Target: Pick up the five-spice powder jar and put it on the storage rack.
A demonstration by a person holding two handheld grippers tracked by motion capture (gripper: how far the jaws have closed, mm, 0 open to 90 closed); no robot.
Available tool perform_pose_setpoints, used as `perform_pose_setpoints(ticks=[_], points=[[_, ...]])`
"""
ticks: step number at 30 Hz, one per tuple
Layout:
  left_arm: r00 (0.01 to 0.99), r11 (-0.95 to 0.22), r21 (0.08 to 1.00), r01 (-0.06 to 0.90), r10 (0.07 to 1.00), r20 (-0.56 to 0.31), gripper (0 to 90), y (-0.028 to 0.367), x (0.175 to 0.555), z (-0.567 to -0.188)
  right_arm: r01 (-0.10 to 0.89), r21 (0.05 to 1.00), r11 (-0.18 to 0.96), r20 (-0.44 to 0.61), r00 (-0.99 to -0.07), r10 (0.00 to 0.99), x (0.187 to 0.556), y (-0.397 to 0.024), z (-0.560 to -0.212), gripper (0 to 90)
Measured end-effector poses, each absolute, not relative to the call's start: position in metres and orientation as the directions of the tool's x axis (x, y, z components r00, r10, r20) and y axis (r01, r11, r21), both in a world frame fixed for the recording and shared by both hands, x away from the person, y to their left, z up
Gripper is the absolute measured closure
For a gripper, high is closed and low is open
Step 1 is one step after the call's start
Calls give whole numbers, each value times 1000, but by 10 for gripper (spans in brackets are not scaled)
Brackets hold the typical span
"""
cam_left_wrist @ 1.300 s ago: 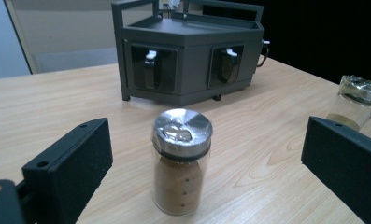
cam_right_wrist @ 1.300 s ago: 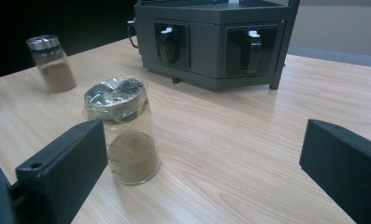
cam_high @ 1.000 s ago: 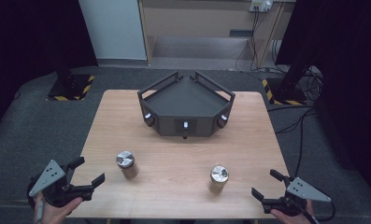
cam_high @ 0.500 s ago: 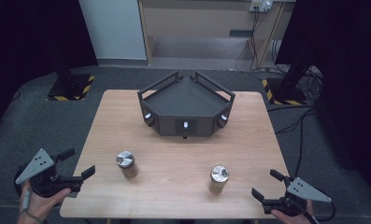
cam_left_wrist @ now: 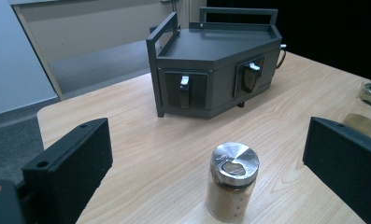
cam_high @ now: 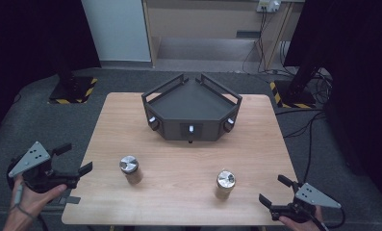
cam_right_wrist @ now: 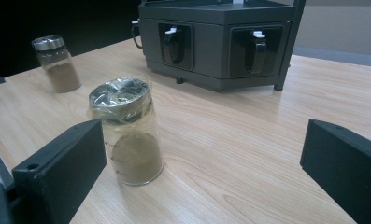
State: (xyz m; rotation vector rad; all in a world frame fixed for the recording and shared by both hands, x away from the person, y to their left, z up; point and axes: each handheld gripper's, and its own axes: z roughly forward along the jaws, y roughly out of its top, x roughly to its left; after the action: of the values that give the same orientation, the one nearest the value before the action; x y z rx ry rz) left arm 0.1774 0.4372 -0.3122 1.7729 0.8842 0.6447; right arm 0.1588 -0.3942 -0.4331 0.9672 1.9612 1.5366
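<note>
Both claws sitting wide open, holding nothing: left claw (cam_high: 73, 160) hovering off the worktop (cam_high: 179, 192) left edge, facing the left jar (cam_high: 130, 169); right claw (cam_high: 275, 191) hanging at the near right corner, close to the right jar (cam_high: 225, 183)

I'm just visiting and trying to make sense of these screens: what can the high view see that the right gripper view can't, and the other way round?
High view alone: the person's hands, the left gripper off the table's left edge, the right gripper at its near right corner, and the floor around the table.

Right gripper view alone: clear plastic wrap over the nearer jar, brown powder inside both jars, and the latches on the box front.

Both: the wooden table, the dark box and the two jars, including the far jar.
</note>
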Motion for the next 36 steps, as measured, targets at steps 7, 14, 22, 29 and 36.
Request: perform_pose_setpoints(ticks=[7,14,22,29,36], points=[[601,-262,921,289,799,39,5,436,186,-309,241,962,126,61,-642,764,158,-394,-433,8],[626,-302,900,313,779,43,10,431,198,-308,242,962,126,61,-642,765,158,-394,-433,8],[665,-352,863,363,746,25,18,418,225,-314,238,963,126,58,-640,767,158,-394,-433,9],[694,-388,834,392,720,8,21,406,247,-323,235,964,122,58,-636,770,157,-394,-433,10],[730,-428,809,403,684,-2,33,393,266,-335,229,966,120,55,-636,770,156,-395,-434,14]])
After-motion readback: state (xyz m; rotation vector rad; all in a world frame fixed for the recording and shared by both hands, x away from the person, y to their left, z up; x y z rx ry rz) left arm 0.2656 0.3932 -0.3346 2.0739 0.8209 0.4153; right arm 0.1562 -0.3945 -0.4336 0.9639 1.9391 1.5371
